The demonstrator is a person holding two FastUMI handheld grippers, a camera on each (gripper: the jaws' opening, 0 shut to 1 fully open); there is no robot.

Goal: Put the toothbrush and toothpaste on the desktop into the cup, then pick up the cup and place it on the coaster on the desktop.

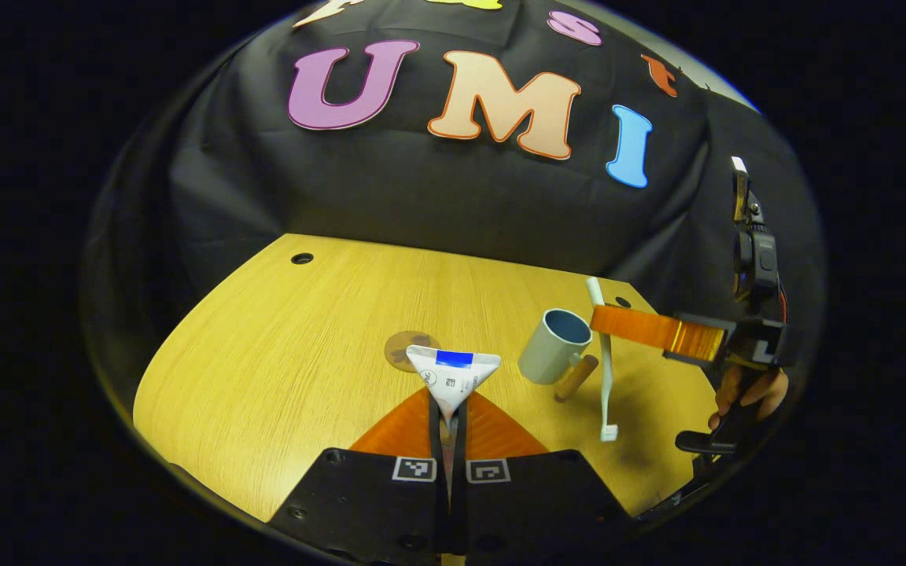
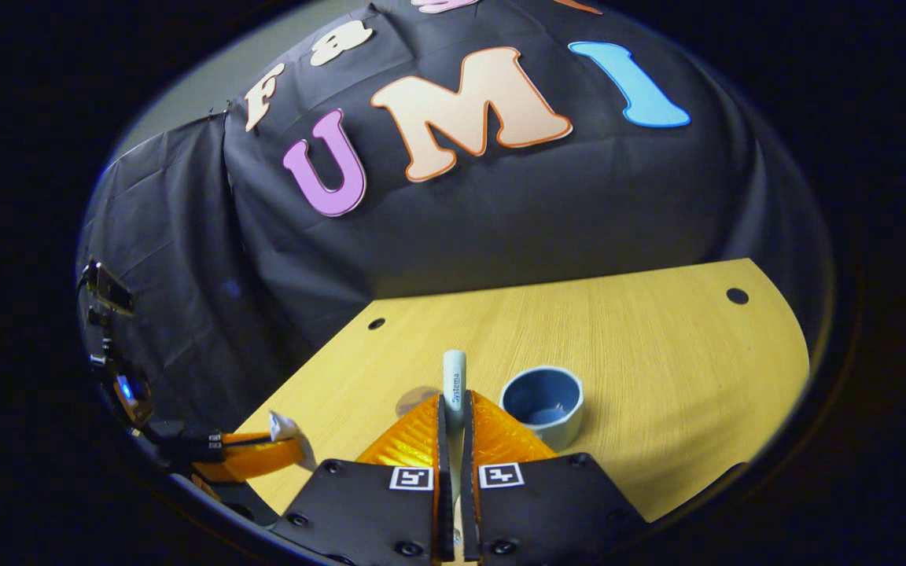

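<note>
My left gripper (image 1: 448, 420) is shut on a white toothpaste tube (image 1: 453, 376) with a blue band, held above the wooden desktop (image 1: 280, 369). Behind the tube lies a round brown coaster (image 1: 402, 346). A grey-blue cup (image 1: 554, 344) with a wooden handle stands to the right. Beside it my right gripper (image 1: 602, 321) holds a pale toothbrush (image 1: 604, 369) upright, bristle end down. In the right gripper view, my right gripper (image 2: 453, 409) is shut on the toothbrush (image 2: 454, 381), just left of the cup (image 2: 543, 405). My left gripper (image 2: 284, 440) with the tube (image 2: 281, 427) shows at lower left.
The desktop (image 2: 657, 354) has small round holes (image 1: 302, 258) near its back corners. Black cloth forms the wall behind. A hand (image 1: 752, 393) holds the right gripper at the right edge of the left gripper view.
</note>
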